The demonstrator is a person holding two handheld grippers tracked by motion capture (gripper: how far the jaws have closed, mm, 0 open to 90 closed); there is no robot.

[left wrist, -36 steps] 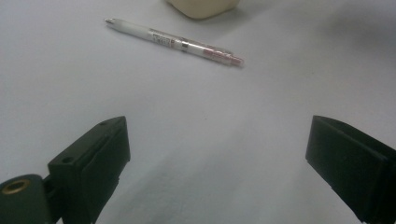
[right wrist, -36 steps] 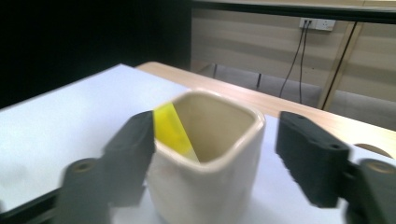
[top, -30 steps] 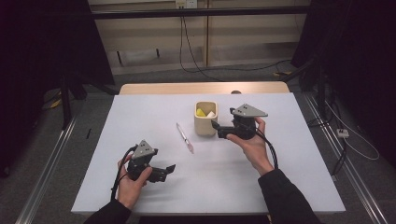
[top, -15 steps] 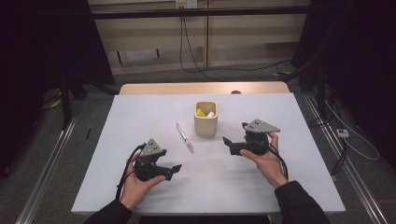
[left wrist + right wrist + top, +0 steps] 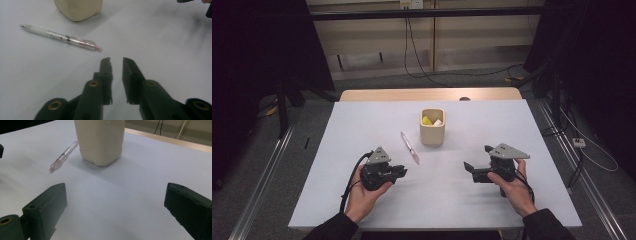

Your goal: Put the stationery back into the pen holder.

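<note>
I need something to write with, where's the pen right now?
In the high view the pen lies flat on the white table, just left of the cream cup, ahead of the left gripper.

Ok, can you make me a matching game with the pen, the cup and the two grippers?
Things:
1. pen
2. cup
3. left gripper
4. right gripper

States:
A. jaws wide apart
B. lying flat on the table
C. jaws nearly closed, nothing between them
D. standing upright with yellow and white things inside

Pairs: 1-B, 2-D, 3-C, 4-A
</note>
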